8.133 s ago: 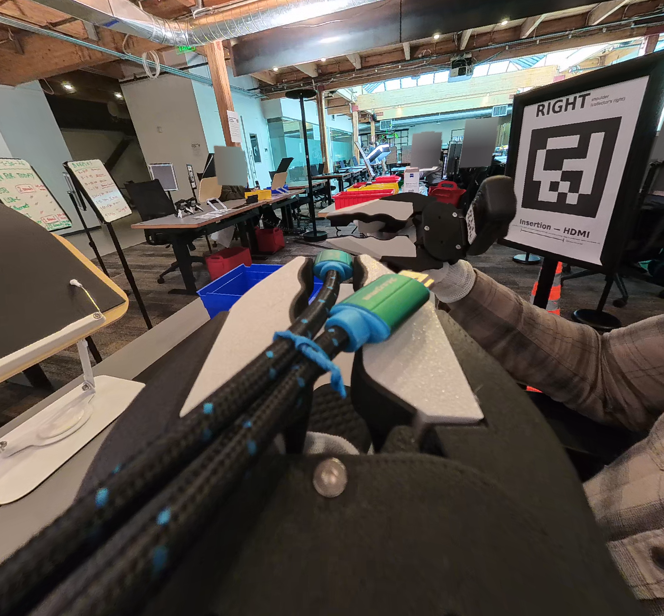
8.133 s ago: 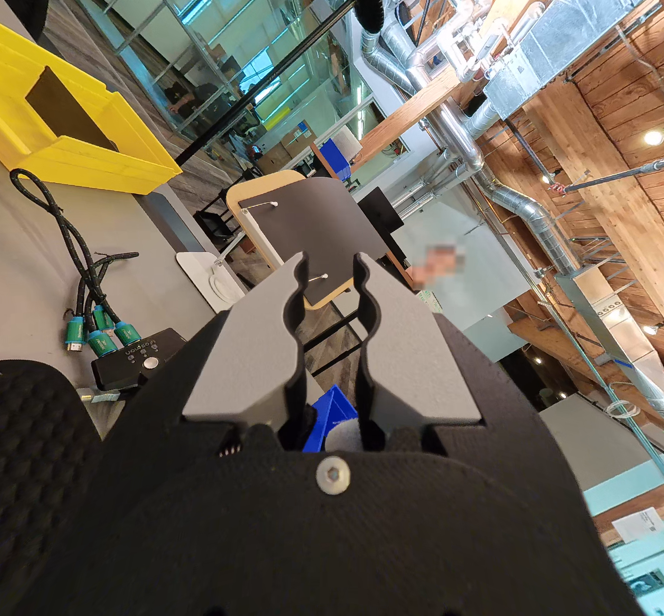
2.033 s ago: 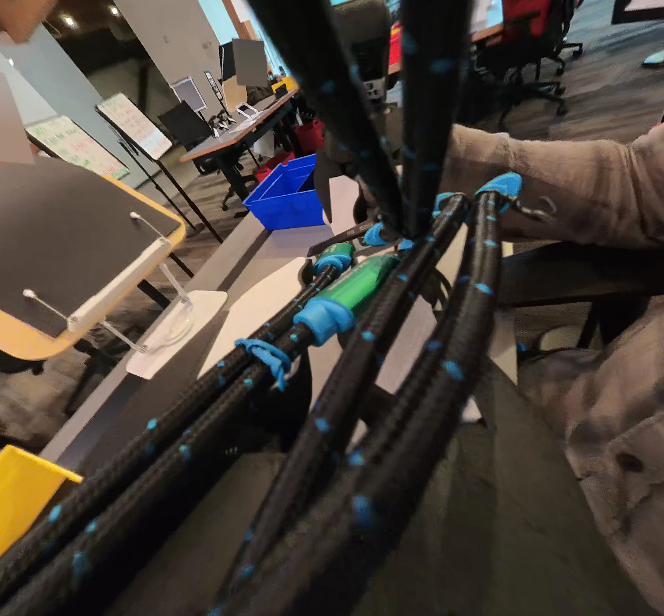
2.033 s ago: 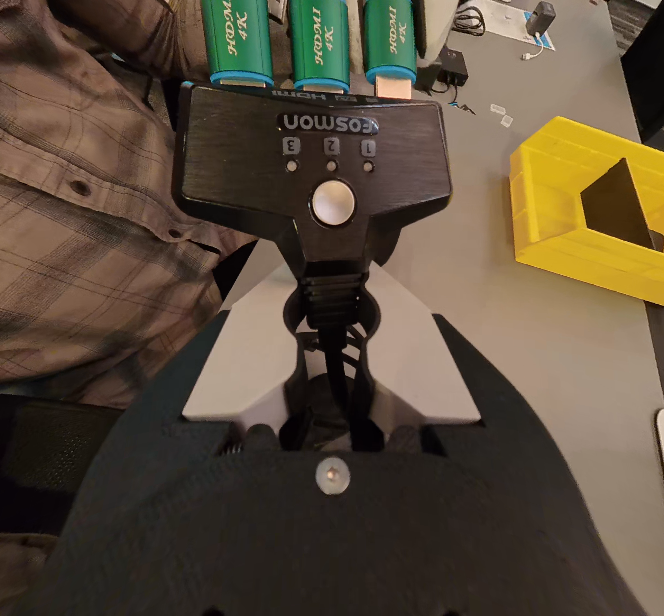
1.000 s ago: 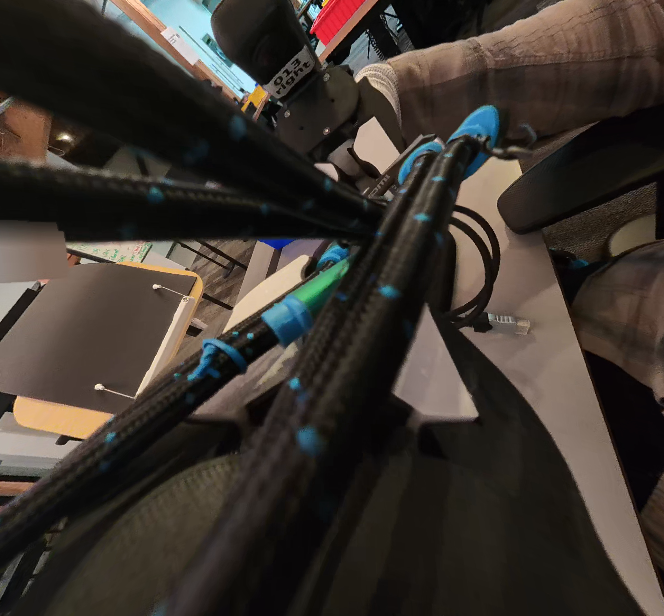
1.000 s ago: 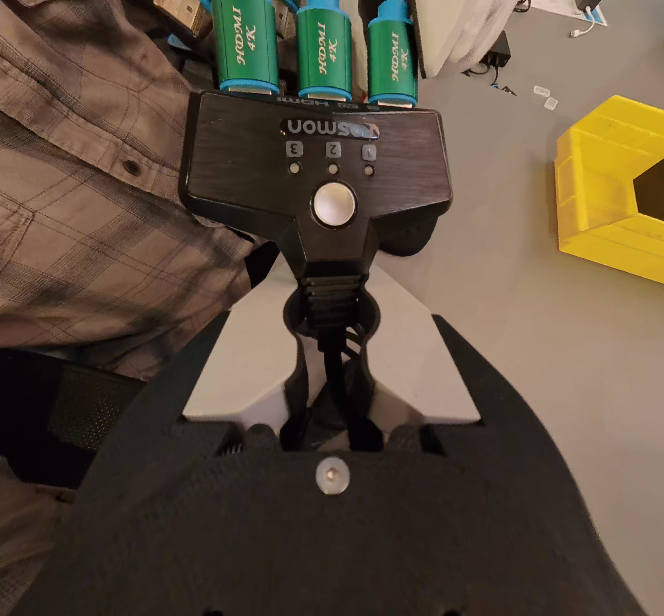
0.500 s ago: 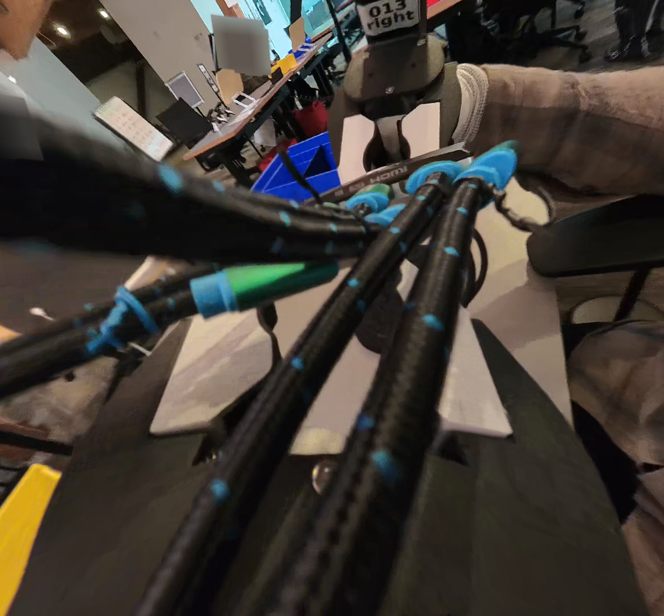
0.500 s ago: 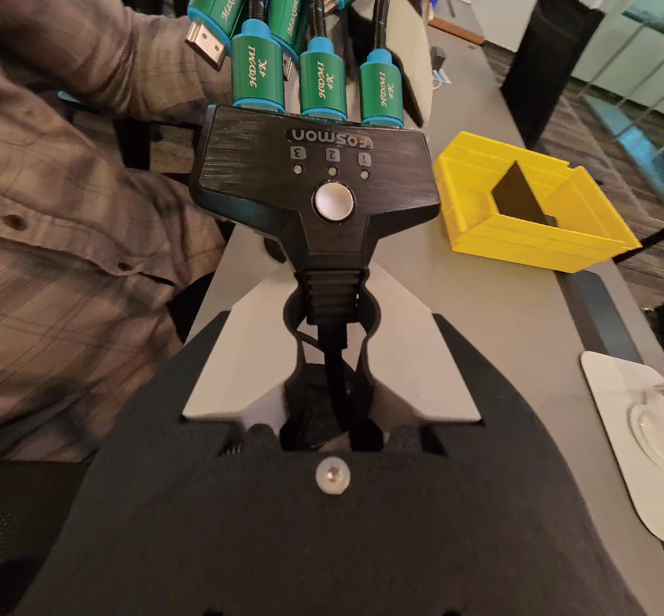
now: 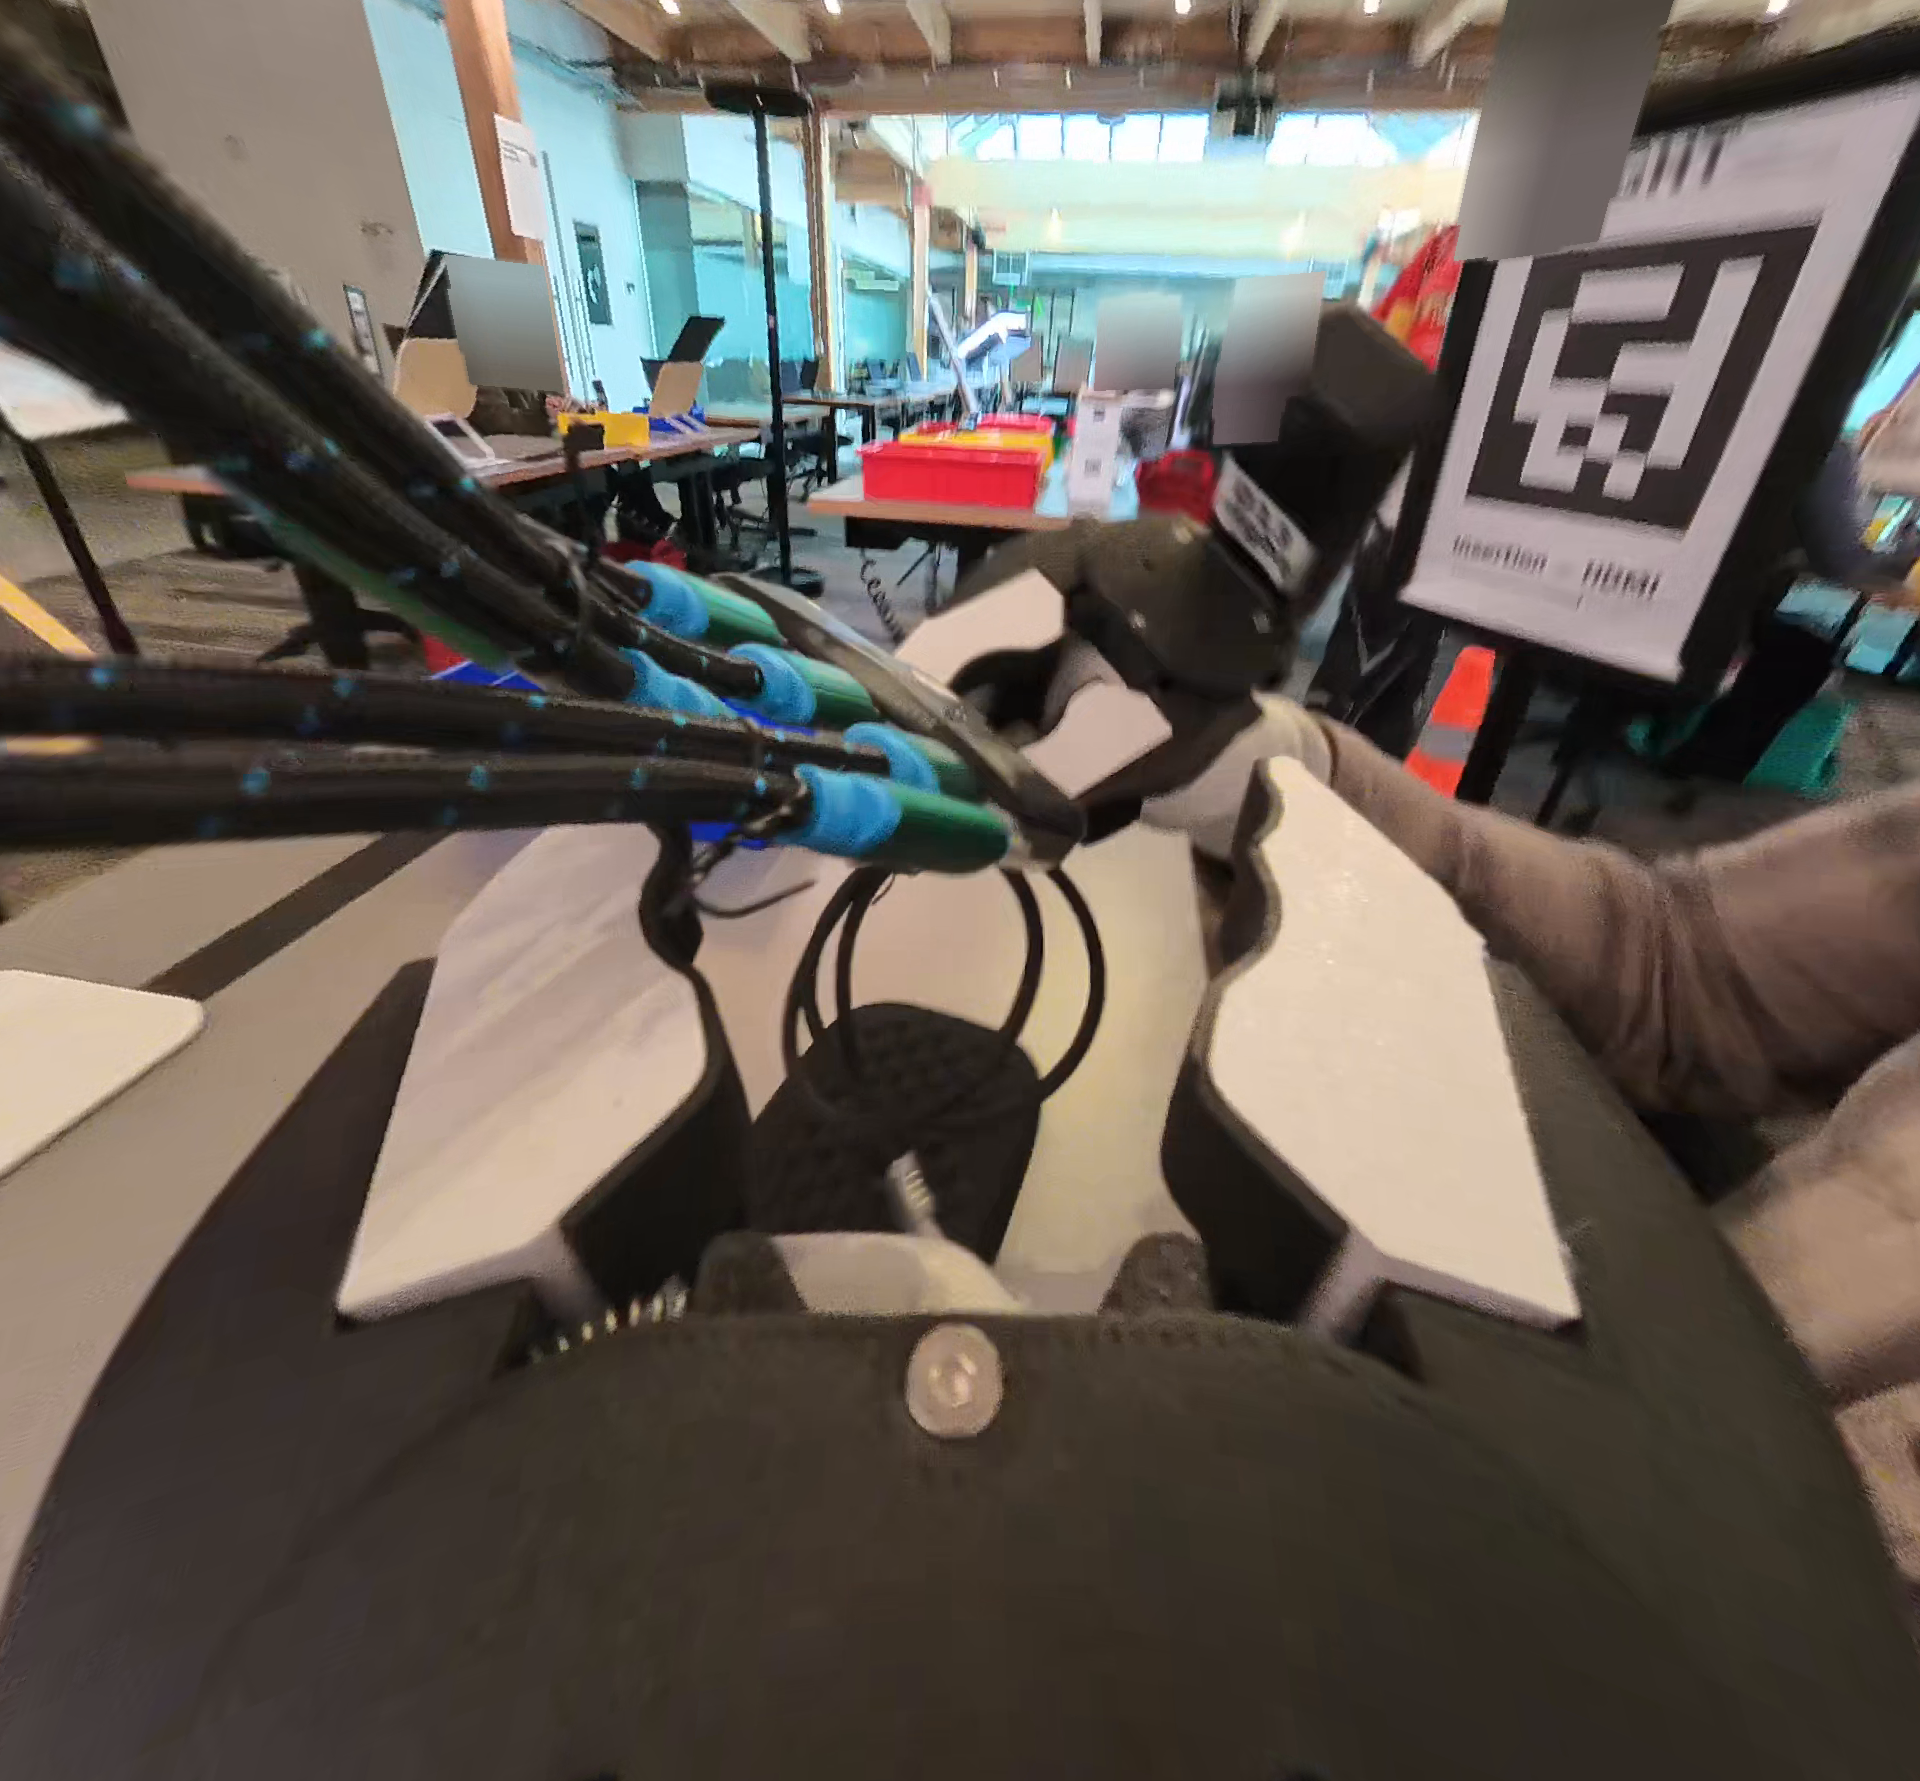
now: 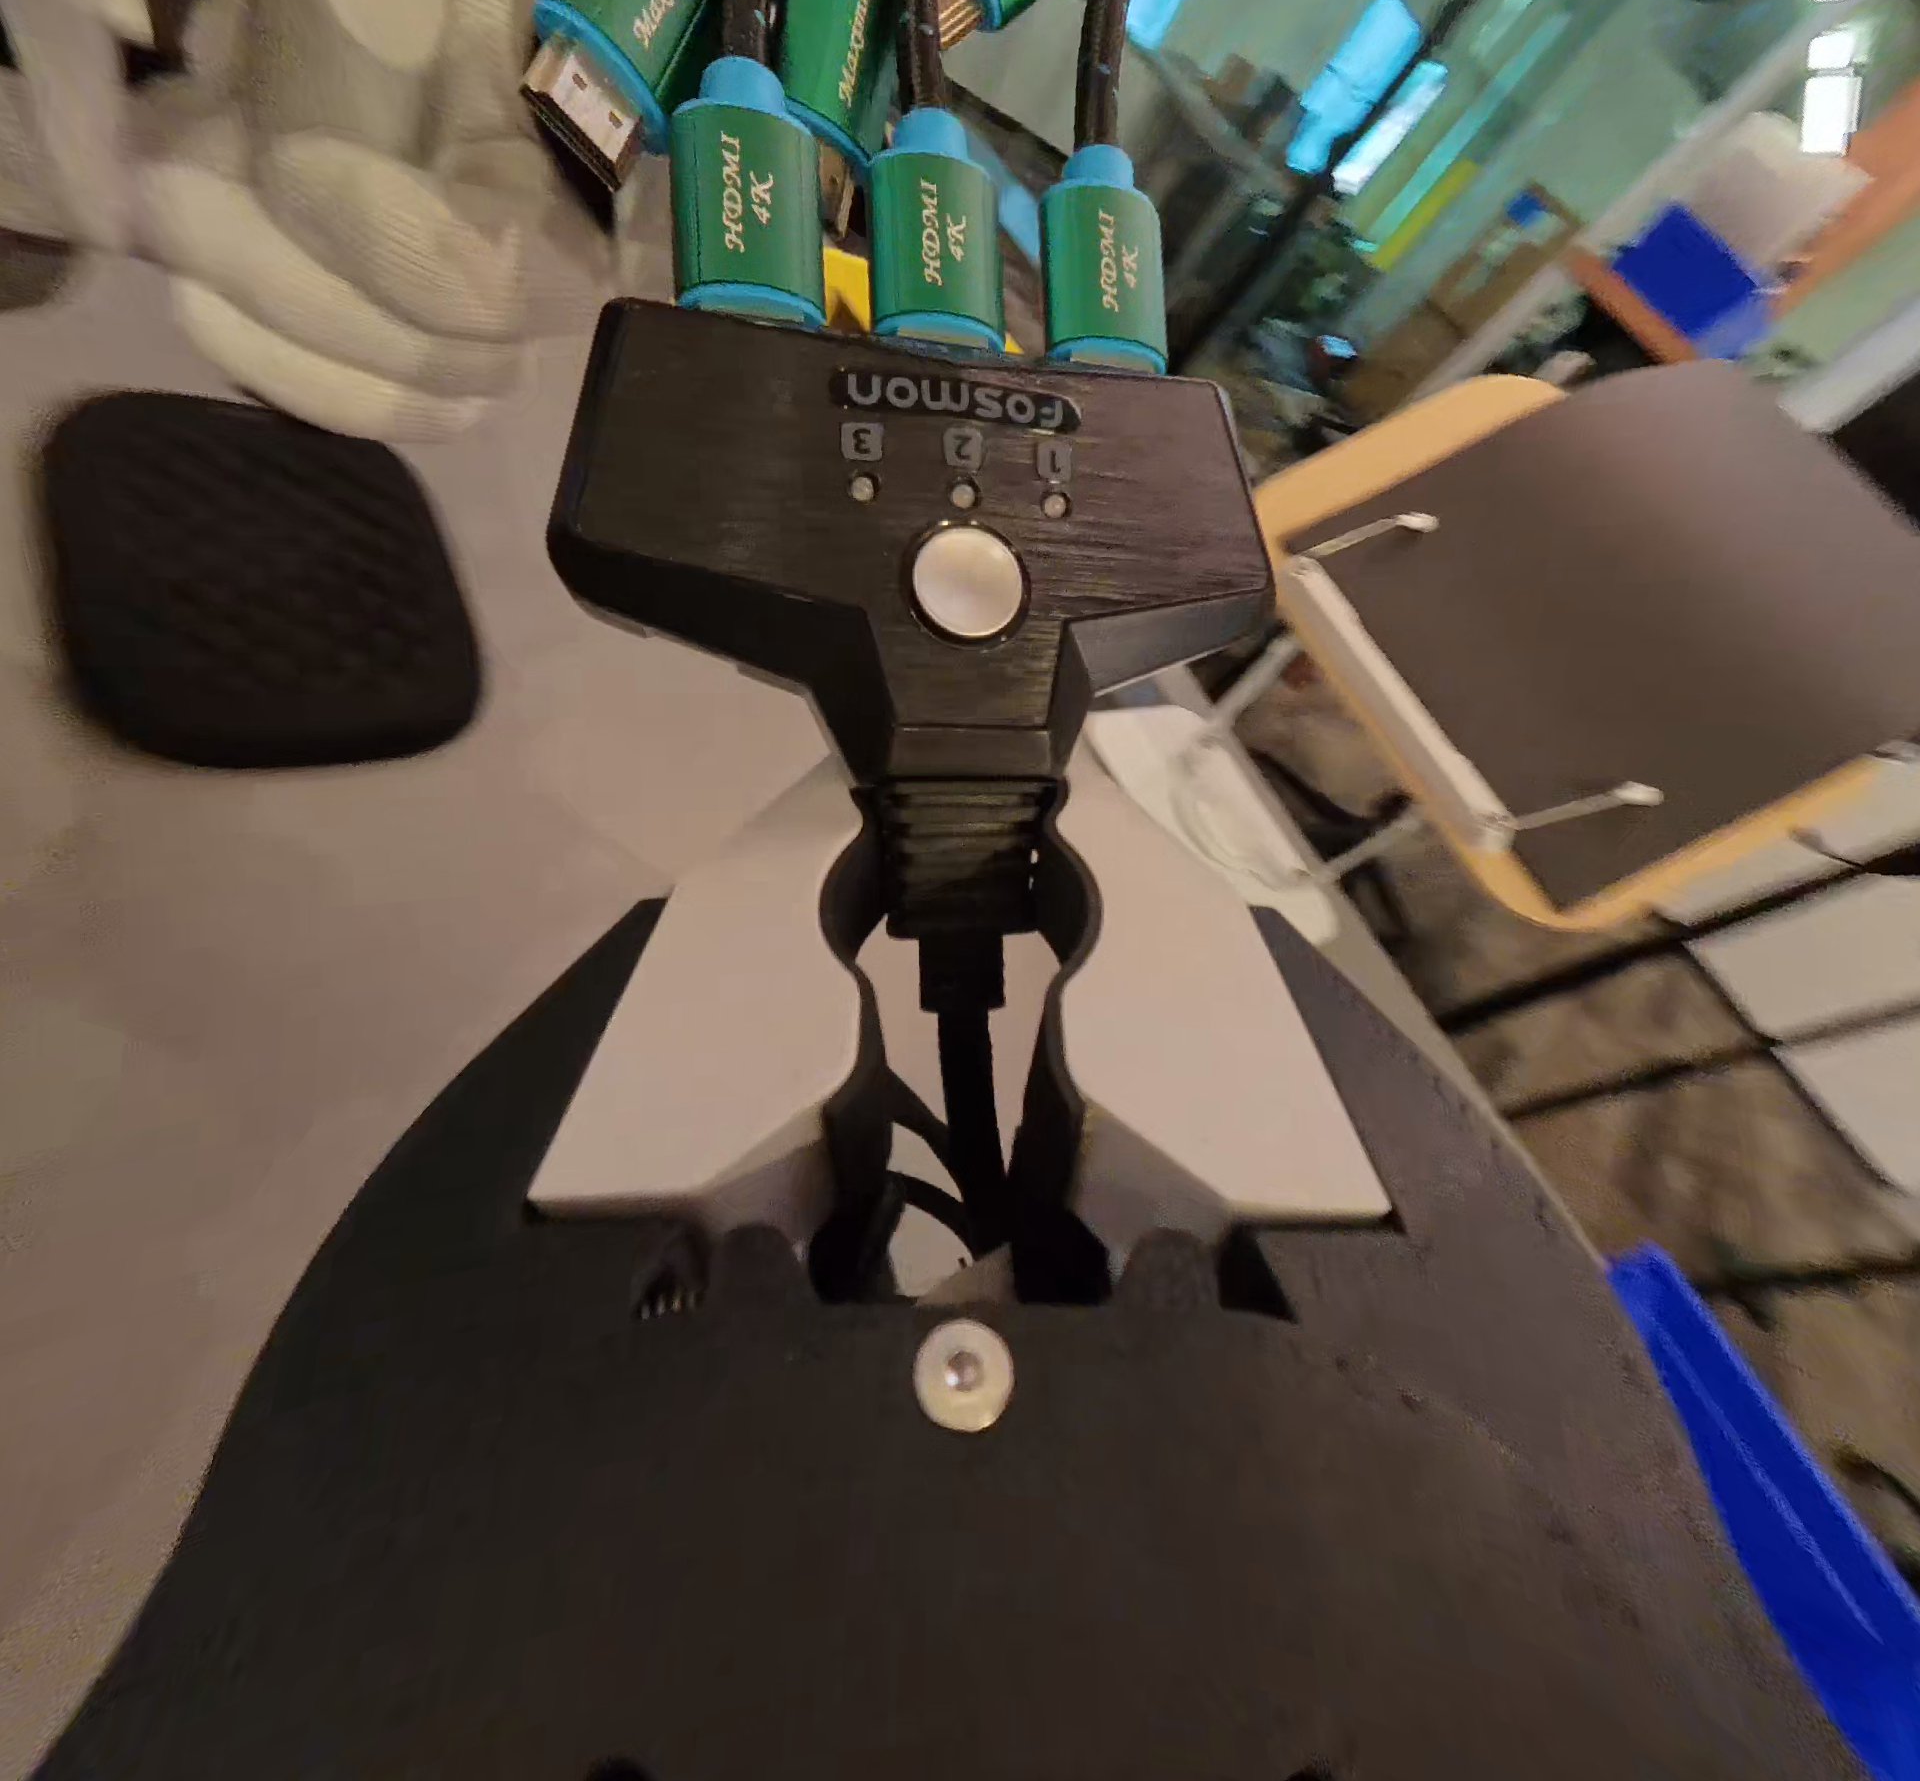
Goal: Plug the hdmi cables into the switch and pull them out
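Note:
My right gripper is shut on the ribbed neck of the black HDMI switch and holds it up above the grey table. Three green HDMI plugs with blue collars sit in its three ports. Other green plugs hang loose behind them on braided black cables. My left gripper is open wide and empty, just below and short of the switch, which shows edge-on there. The right gripper also shows in the left wrist view. The switch's thin black tail cable loops down.
A black textured pad lies on the table and shows between my left fingers. A black board on a white stand is beyond the table edge. A blue bin is at the lower right. A marker sign and an orange cone stand behind. There is about 9 cm between the tips of the two grippers.
My left gripper has let go of the green plug, opened wide and drawn back from the switch. My right gripper has swung the switch round, still shut on it.

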Tool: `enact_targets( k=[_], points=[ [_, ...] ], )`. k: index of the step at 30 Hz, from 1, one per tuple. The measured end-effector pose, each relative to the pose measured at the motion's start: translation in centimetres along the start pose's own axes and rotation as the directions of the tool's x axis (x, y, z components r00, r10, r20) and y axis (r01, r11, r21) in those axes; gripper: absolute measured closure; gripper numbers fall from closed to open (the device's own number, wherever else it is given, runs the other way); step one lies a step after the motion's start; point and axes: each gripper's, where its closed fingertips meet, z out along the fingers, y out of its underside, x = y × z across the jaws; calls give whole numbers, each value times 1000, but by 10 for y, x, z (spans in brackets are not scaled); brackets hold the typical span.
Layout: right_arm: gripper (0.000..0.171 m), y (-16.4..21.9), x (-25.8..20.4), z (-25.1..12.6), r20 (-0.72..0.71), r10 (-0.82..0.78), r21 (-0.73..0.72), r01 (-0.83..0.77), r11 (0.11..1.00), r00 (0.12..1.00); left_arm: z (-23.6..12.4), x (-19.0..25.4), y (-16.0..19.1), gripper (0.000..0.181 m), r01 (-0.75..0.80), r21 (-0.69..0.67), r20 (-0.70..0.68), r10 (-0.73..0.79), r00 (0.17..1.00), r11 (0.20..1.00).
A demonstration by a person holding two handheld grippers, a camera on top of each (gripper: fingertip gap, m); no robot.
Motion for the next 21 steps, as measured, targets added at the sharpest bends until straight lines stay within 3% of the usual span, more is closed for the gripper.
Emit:
enact_targets(
  k=[2, 4, 10, 13, 21],
  points=[
    [150, 4, 10, -2, -142, -75, -62, 67, 996, 987, 6, -7, -2, 76, 103, 45, -15, -103, 995, 994],
    [150, 9, 13, -4, -253, -160, -124, 132, 983, 954, 12, -18, -2, 83, 176, 90, 7, -178, 984, 980],
    [150, 12, 6, -15, -413, -284, -212, 212, 954, 865, 20, -41, 1, 153, 290, 196, 14, -298, 954, 937],
    [150, 15, 3, -21, -474, -294, -224, 210, 952, 830, 25, -33, -1, 163, 348, 212, -89, -337, 937, 913],
    [148, 24, -3, -29, -574, -200, -144, 142, 979, 794, 33, -13, -4, 167, 189, 158, -73, -179, 981, 969]
  ],
)
